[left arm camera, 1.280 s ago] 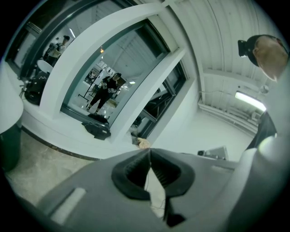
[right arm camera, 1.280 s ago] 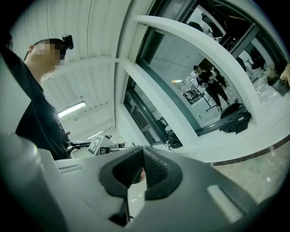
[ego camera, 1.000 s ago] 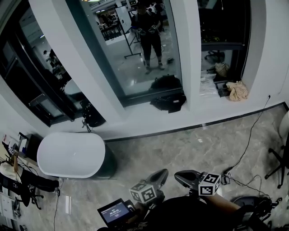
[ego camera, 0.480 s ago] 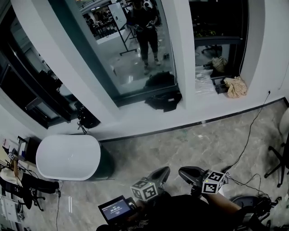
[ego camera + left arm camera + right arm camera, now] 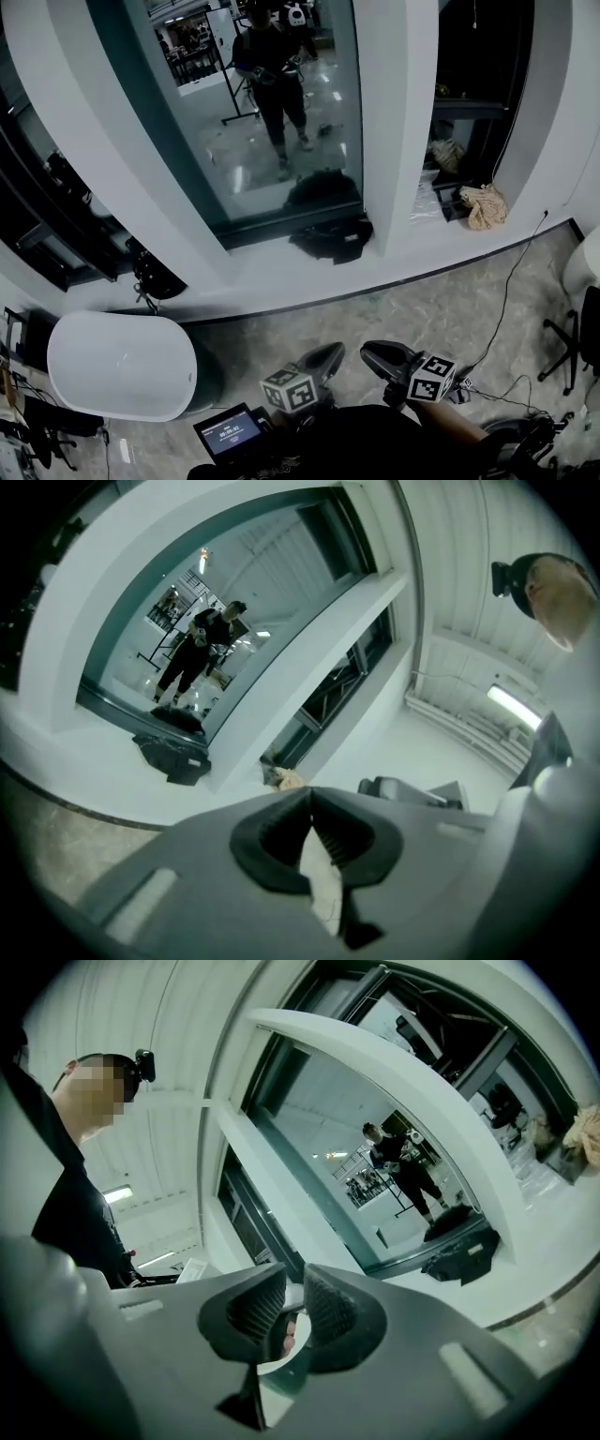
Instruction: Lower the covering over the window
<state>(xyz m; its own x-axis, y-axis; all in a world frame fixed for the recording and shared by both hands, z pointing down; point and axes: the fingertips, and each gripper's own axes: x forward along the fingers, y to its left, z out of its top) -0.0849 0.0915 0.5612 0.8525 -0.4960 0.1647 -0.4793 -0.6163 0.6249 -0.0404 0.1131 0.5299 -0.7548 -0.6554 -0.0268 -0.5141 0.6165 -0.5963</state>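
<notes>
A tall window (image 5: 253,103) between white pillars fills the top of the head view, and its glass mirrors a standing person. No covering shows on the glass, and its top is out of frame. Both grippers are low in front of the body, well short of the window. My left gripper (image 5: 323,359) is shut, its jaws (image 5: 310,797) meeting with nothing between them. The jaws of my right gripper (image 5: 384,358) have just been opening and stand slightly apart (image 5: 293,1274), empty. The window also appears in the left gripper view (image 5: 234,602) and the right gripper view (image 5: 375,1138).
A black bag (image 5: 328,234) lies on the white sill below the glass. A white oval tub (image 5: 122,366) stands at the lower left. A small screen (image 5: 230,433) sits by my left gripper. Cables (image 5: 506,309) trail over the marble floor, and cloth (image 5: 486,208) lies by the right-hand window.
The window, the bag and the white tub have slid down and to the left in the head view. Both grippers stay at the bottom edge.
</notes>
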